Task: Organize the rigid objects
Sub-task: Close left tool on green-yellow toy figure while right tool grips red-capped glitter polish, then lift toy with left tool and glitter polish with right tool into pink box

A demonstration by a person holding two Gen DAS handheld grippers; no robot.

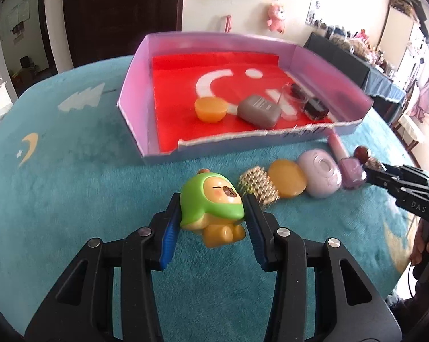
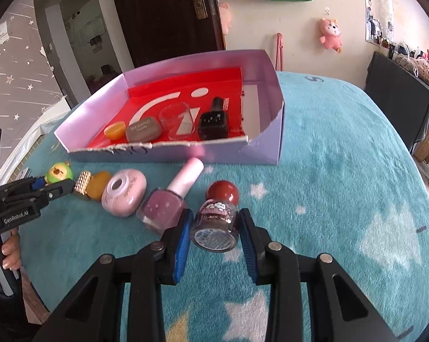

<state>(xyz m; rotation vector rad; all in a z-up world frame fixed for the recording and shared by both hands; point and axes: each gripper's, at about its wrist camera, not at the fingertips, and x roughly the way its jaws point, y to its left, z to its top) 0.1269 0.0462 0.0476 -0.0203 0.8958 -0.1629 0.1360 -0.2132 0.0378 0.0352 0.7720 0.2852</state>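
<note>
The desk (image 2: 342, 171) wears teal plush with pale stars and a yellow moon (image 1: 29, 146). The box (image 2: 168, 154) is lilac, lined red with white shapes. The figurine (image 1: 211, 202) is green-hooded and orange-bodied; the nail polish bottle (image 2: 215, 225) is glittery with a red cap.

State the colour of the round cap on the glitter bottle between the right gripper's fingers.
Dark red, on the glitter bottle in the right gripper; clearest in the right wrist view.

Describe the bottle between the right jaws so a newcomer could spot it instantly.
Start at the lilac box on the teal blanket. A row of small items lies in front of it; the glitter polish bottle ends that row, between the right gripper jaws. Unlike the neighbouring pink bottle with its long pale cap, it has a round red cap.
</note>
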